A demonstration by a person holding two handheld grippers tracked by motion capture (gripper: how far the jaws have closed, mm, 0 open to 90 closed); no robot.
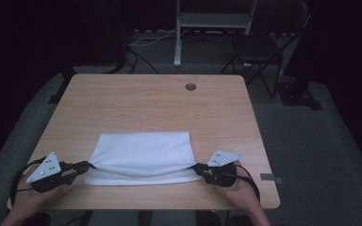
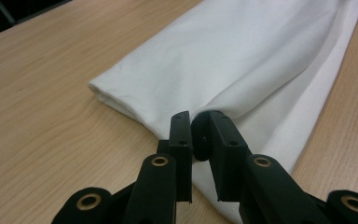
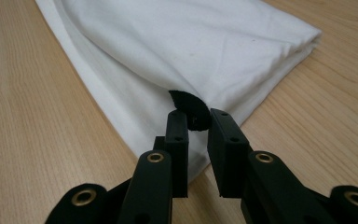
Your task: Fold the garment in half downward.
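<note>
Both claws are pinched tight for you: your left gripper (image 1: 82,166) clamps the near-left corner of the white cloth (image 1: 143,153), your right gripper (image 1: 199,168) the near-right corner. That cloth lies folded on the table (image 1: 146,103)'s near half; beyond it sits a cable grommet (image 1: 190,86), nothing between.

Probably a lab: dark curtains, folding chair (image 1: 259,49)

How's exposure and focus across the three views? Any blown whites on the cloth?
High view: dim, room nearly black, white cloth grey rather than clipped, soft detail. Left gripper view: brighter, cloth near-white with folds readable, left tool slightly soft. Right gripper view: even light, weave and wood grain sharp, right tool slightly soft.
</note>
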